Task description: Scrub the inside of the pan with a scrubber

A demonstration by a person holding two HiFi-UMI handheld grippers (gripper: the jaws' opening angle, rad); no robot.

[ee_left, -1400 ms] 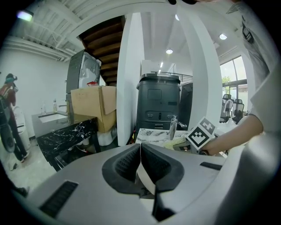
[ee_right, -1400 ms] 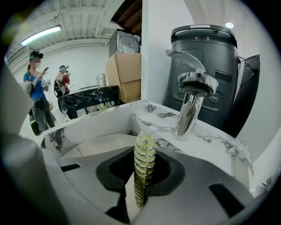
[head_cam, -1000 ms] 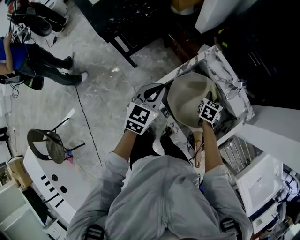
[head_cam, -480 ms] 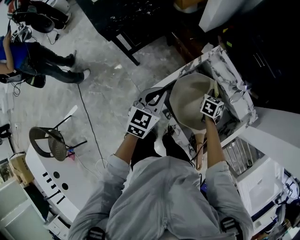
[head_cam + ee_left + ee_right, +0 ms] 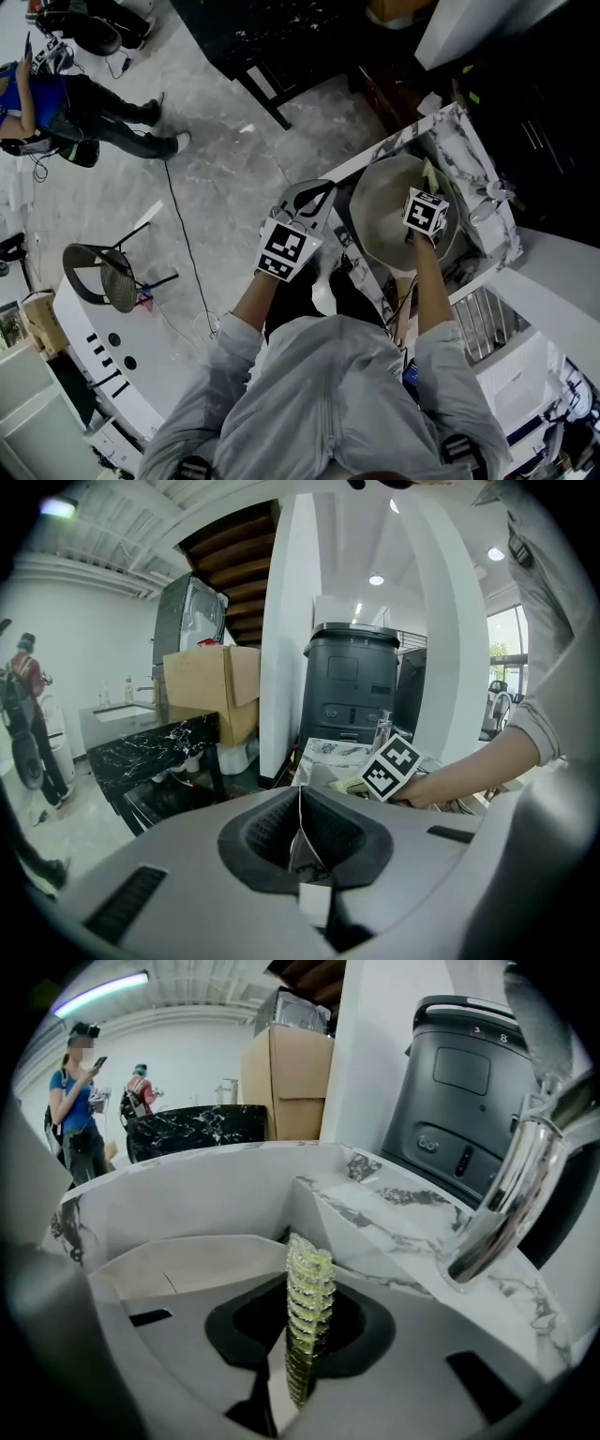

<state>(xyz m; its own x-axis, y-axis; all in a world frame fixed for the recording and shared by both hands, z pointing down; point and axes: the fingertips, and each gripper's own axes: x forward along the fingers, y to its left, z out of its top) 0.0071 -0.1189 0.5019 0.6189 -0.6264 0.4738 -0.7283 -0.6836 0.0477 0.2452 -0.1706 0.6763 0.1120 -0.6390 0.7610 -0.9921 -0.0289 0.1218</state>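
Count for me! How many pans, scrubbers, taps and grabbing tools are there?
Pan: 1
Scrubber: 1
Tap: 1
Tools: 2, the left tool and the right tool
Total: 5

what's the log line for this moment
step: scrub pan | left gripper: shut on pan rim | right gripper: shut on scrubber, over pan | place: sink
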